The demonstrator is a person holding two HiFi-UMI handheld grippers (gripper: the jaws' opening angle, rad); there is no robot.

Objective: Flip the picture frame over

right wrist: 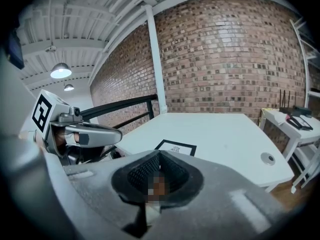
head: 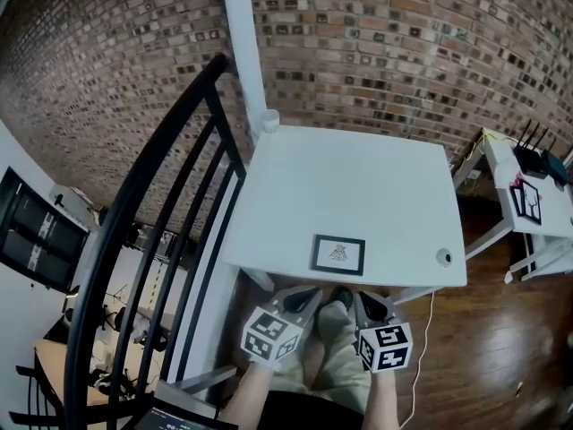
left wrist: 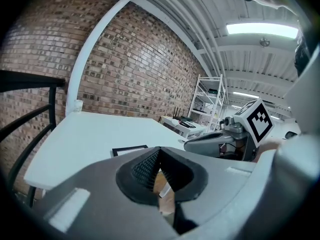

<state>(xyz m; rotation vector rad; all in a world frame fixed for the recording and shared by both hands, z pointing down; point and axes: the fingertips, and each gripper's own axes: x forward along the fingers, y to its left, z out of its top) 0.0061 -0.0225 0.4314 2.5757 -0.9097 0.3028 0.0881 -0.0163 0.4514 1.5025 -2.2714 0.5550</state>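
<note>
Evidently we have not begun: the picture frame (head: 337, 254) lies face-up on the desk (head: 358, 177); left tool (head: 307, 297) and right tool (head: 366, 305) clenched, empty, short of it.

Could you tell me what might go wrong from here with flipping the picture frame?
The picture frame lies flat near the front edge of the table, so a nudge could slide it off. The left claw and right claw are both shut; unless they open, they would probably only push the frame.
</note>
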